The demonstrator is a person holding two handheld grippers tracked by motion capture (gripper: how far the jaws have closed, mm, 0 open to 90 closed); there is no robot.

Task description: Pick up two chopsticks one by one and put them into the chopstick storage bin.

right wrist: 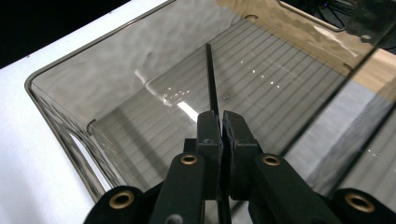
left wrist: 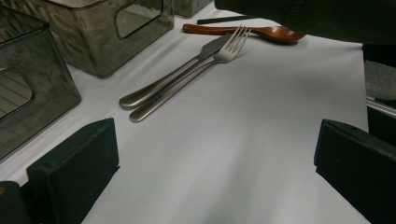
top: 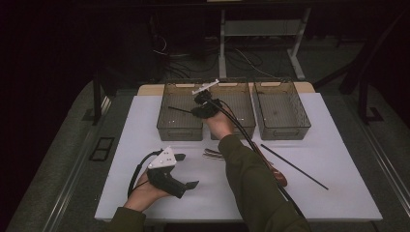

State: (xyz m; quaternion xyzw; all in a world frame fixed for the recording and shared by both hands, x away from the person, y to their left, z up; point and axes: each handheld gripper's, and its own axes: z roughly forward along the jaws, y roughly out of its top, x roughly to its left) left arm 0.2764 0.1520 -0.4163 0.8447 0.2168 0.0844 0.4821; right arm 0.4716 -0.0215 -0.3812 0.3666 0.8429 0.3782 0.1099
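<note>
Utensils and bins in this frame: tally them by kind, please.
Bins: 3
Black chopsticks: 2, one clamped in the right gripper
Metal fork: 1
Metal knife: 1
Wooden spoon: 1
Total: 8

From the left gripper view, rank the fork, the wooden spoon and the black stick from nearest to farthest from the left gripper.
1. Fork, on the white sheet, beside a knife.
2. Wooden spoon, behind the fork's tines.
3. Black stick, just beyond the spoon.
</note>
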